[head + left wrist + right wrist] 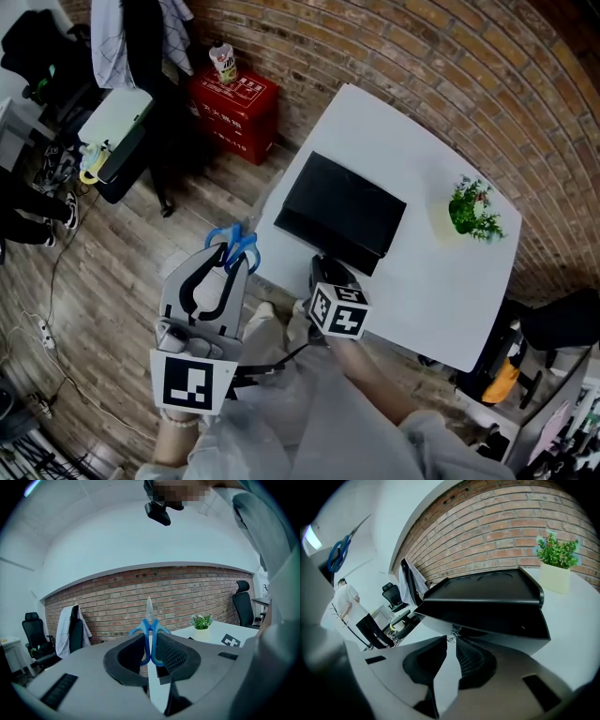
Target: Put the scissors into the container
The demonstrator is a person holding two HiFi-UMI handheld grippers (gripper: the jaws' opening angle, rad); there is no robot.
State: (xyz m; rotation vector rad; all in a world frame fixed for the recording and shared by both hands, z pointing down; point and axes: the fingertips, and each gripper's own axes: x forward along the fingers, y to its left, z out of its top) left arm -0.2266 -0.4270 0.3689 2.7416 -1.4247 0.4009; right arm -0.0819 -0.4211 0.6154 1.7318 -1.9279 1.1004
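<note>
Blue-handled scissors are held off the table's left edge, over the wooden floor. My left gripper is shut on them. In the left gripper view the scissors stand upright between the pads of the left gripper, blades pointing up. The black rectangular container lies on the white table. My right gripper sits at the container's near wall. In the right gripper view, the right gripper has its jaws drawn together to a narrow slit under the container, with nothing clearly between them.
A small potted plant stands at the table's right, beyond the container; the right gripper view also catches the plant. A red box sits on the floor by the brick wall. Office chairs and a person are further left.
</note>
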